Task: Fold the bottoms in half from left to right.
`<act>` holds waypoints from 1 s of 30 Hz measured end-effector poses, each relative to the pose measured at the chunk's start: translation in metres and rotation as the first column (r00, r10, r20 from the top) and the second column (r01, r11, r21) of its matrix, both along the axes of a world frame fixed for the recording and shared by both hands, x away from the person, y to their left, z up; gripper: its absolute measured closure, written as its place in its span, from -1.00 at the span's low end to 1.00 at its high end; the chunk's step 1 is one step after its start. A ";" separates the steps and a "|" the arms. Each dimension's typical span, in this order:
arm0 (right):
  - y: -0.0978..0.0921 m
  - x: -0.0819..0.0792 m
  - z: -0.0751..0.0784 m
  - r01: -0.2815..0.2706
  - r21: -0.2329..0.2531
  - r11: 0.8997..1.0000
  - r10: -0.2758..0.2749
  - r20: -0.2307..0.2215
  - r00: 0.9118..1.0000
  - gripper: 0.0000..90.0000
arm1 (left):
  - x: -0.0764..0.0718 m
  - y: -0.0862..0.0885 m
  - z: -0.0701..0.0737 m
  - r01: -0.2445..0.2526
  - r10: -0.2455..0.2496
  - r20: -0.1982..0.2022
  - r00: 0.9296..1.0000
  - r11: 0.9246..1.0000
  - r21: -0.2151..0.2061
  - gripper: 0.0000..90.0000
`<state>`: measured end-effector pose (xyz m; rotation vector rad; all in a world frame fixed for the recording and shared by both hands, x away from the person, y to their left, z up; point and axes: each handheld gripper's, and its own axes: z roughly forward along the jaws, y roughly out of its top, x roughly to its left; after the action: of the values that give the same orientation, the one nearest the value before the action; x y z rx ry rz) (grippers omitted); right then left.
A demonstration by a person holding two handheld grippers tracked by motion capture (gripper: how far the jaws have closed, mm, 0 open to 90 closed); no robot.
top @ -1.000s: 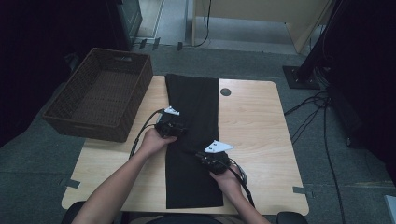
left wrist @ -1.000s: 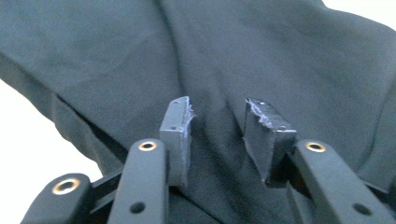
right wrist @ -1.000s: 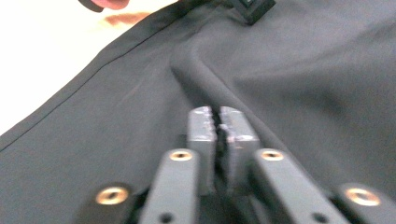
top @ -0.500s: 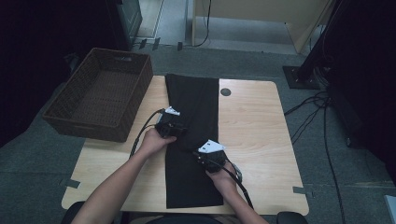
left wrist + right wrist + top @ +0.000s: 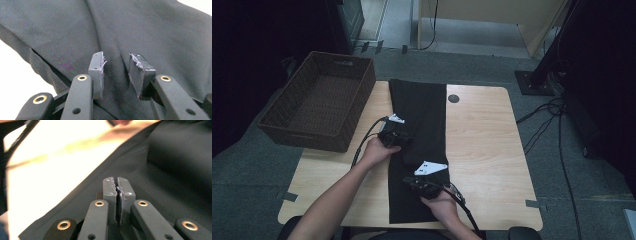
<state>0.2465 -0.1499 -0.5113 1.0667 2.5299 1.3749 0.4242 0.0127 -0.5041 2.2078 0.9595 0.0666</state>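
A long black cloth (image 5: 422, 115) lies lengthwise down the middle of the wooden table (image 5: 487, 150), from the far edge to the near edge. My left gripper (image 5: 403, 141) rests on the cloth's left side, about halfway along. In the left gripper view, this gripper (image 5: 116, 56) is open, its pads (image 5: 96, 67) straddling a small wrinkle of the dark cloth (image 5: 150, 32). My right gripper (image 5: 413, 181) sits lower on the cloth, near its left edge. Its pads (image 5: 110, 190) are pressed together just over the fabric (image 5: 175, 170), and I see no fold between them.
A dark woven basket (image 5: 319, 105) stands off the table's far left corner, empty. A round cable hole (image 5: 453, 98) sits in the tabletop right of the cloth. Cables (image 5: 547, 120) trail over the floor at right. Bare wood lies on both sides of the cloth.
My right gripper has slid left and a little nearer along the cloth. The left gripper has stayed almost where it was.
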 end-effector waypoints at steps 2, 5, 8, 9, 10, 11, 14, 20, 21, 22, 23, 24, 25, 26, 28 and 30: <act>0.008 -0.006 0.000 -0.037 0.001 0.999 0.037 -0.017 0.999 0.92 | 0.000 0.000 0.000 0.002 -0.002 0.002 1.000 1.000 0.002 0.45; 0.019 -0.015 -0.002 -0.093 -0.005 0.996 0.093 -0.034 0.995 0.92 | 0.000 0.000 0.000 0.003 -0.003 0.002 1.000 1.000 0.003 0.45; 0.024 -0.019 -0.003 -0.129 -0.012 0.992 0.129 -0.052 0.990 0.91 | 0.000 0.000 0.000 0.004 -0.004 0.002 1.000 1.000 0.006 0.45; 0.024 -0.019 -0.004 -0.134 -0.016 0.991 0.133 -0.055 0.990 0.88 | 0.000 0.000 0.000 0.004 -0.004 0.003 1.000 1.000 0.008 0.45; 0.023 -0.017 -0.004 -0.125 -0.009 0.992 0.125 -0.045 0.991 0.79 | -0.001 0.000 0.000 0.005 -0.005 0.004 1.000 1.000 0.009 0.45; 0.020 -0.015 -0.002 -0.108 0.009 0.994 0.108 -0.035 0.994 0.64 | -0.001 -0.001 0.000 0.004 -0.004 0.005 1.000 1.000 0.008 0.45; 0.008 -0.003 0.003 -0.024 0.041 0.999 0.023 0.014 1.000 0.47 | -0.002 -0.001 0.001 0.009 -0.010 0.008 1.000 1.000 0.017 0.45; -0.025 0.034 0.010 0.114 0.004 0.993 -0.114 0.055 0.992 0.36 | -0.005 -0.003 0.002 0.024 -0.025 0.020 0.999 0.999 0.041 0.44; -0.031 0.040 0.010 0.140 -0.005 0.990 -0.139 0.069 0.988 0.33 | -0.005 -0.003 0.002 0.023 -0.024 0.021 0.999 0.999 0.040 0.44; -0.036 0.045 0.010 0.165 -0.009 0.986 -0.164 0.082 0.983 0.32 | -0.005 -0.003 0.002 0.020 -0.021 0.021 1.000 0.999 0.039 0.43; -0.041 0.051 0.010 0.183 -0.010 0.983 -0.181 0.079 0.980 0.32 | -0.005 -0.002 0.001 0.016 -0.017 0.021 1.000 0.999 0.033 0.44; -0.046 0.057 0.010 0.200 -0.015 0.980 -0.198 0.070 0.978 0.30 | -0.005 -0.002 0.001 0.010 -0.010 0.020 1.000 1.000 0.027 0.44; -0.051 0.063 0.010 0.217 -0.015 0.976 -0.215 0.070 0.974 0.30 | -0.006 -0.002 0.001 0.009 -0.010 0.022 1.000 1.000 0.027 0.44; -0.056 0.068 0.009 0.241 -0.019 0.970 -0.239 0.075 0.968 0.28 | -0.006 -0.001 0.001 0.005 -0.006 0.025 1.000 1.000 0.026 0.43; -0.064 0.079 0.008 0.272 -0.036 0.962 -0.269 0.075 0.960 0.23 | -0.007 -0.001 0.000 -0.004 0.003 0.028 1.000 1.000 0.024 0.42; -0.071 0.089 0.007 0.308 -0.040 0.950 -0.304 0.091 0.948 0.22 | -0.008 0.000 0.000 -0.012 0.012 0.028 1.000 1.000 0.017 0.42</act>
<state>0.3356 -0.2213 -0.5043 1.2954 2.2118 1.2318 0.4162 0.0129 -0.5043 2.2117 0.9602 0.1114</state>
